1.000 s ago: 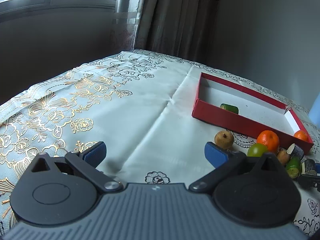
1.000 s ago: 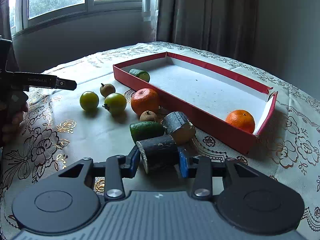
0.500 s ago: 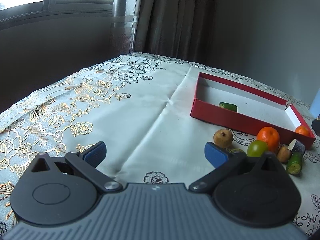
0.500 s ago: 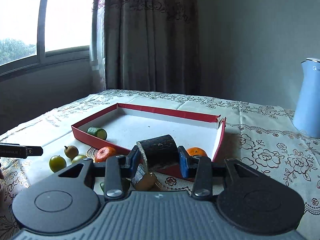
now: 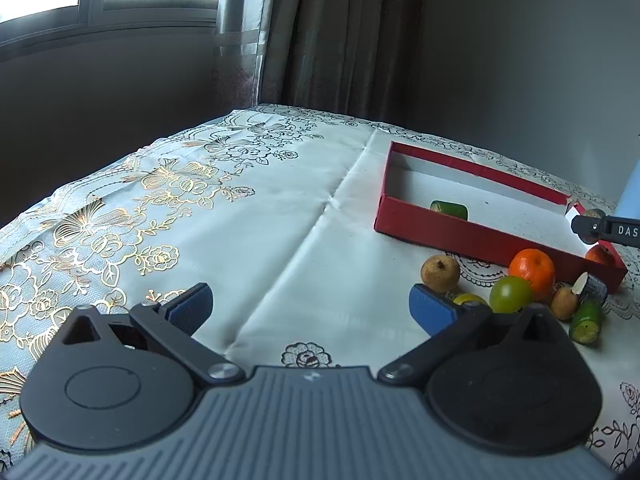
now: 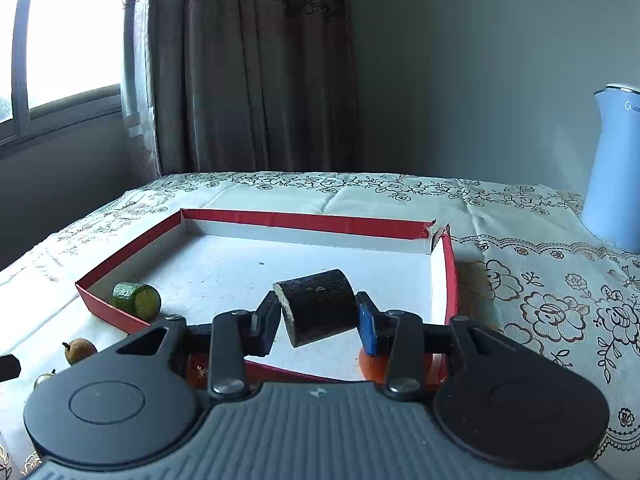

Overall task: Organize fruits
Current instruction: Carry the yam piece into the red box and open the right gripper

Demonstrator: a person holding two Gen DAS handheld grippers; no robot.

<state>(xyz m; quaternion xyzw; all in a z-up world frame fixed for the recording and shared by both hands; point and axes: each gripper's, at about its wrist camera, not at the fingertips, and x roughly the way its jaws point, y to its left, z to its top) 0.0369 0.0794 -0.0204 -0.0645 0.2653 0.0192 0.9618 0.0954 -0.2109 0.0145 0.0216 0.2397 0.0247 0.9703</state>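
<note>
Right gripper [image 6: 318, 322] clamped on a dark cut fruit chunk [image 6: 318, 306], held above the red tray [image 6: 320, 222]. Left gripper [image 5: 310, 306] spread wide, nothing between, over the worktop [image 5: 280, 240]; loose fruits just to its right.

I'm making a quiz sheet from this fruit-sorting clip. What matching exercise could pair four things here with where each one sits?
Things:
1. dark sugarcane piece
2. green cucumber piece
3. blue kettle
4. brown pear

Places:
A. on the tablecloth, outside the red box's near wall
B. inside the red box, in a near corner
C. clamped in the right gripper, above the box
D. standing on the tablecloth beyond the box's torn corner

Pairs: 1-C, 2-B, 3-D, 4-A
</note>
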